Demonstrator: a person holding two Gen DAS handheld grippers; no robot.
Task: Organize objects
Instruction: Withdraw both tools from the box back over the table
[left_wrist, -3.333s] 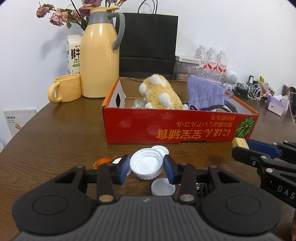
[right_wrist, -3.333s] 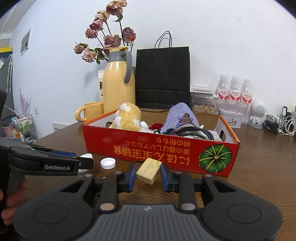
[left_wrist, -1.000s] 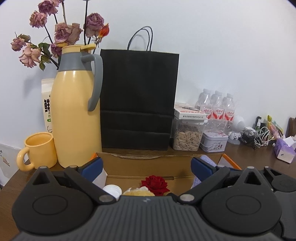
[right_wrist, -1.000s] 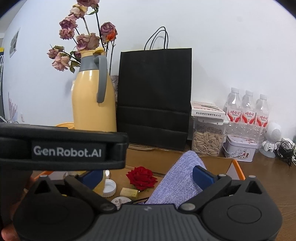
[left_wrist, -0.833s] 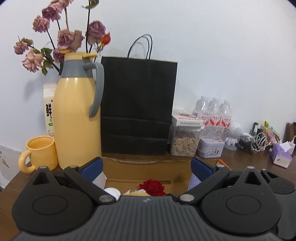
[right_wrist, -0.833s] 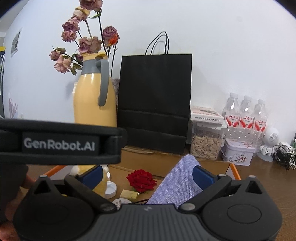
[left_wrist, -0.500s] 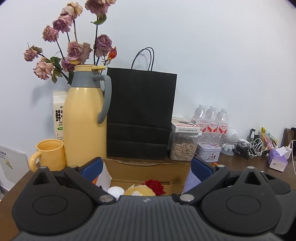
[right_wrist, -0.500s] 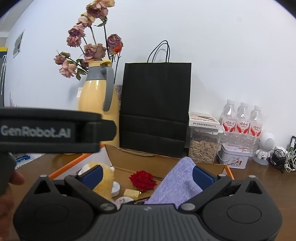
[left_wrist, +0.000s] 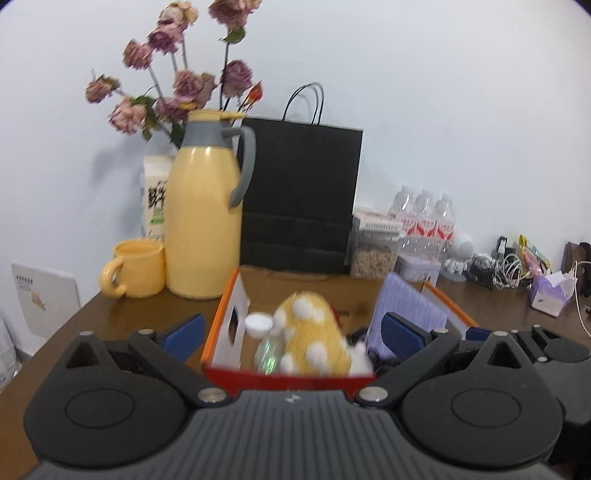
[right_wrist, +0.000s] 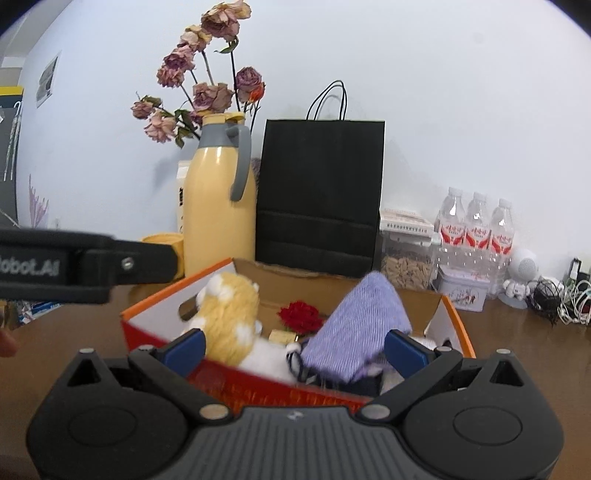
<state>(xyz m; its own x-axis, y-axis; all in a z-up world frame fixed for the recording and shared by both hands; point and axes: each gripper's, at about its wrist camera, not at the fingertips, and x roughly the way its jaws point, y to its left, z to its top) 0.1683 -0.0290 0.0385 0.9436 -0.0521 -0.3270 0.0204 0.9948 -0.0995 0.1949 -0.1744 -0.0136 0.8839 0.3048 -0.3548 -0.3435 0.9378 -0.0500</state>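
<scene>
1. Left wrist view: our left claw stands wide and holds nothing. Its blue fingertips frame the red box in the lower middle of the frame.
2. In the right wrist view our right claw is also wide and empty, with the same box low in the centre of the frame.
3. The things of the task lie inside the box: the yellow plush toy, the purple cloth leaning at the right side, a white cap, a red rose and a small yellow block near the middle.
4. We judge that much of the sorting is done, because the box is already quite full and both claws are free. Whether loose things remain on the worktop in front of the box we cannot tell; the claw bodies hide that part.
5. The worktop is dark brown wood. At the left of the frame, behind the box, stand a yellow jug, a yellow mug and dried flowers.
6. A black paper bag stands against the pale wall, and water bottles with cables fill the right side.
</scene>
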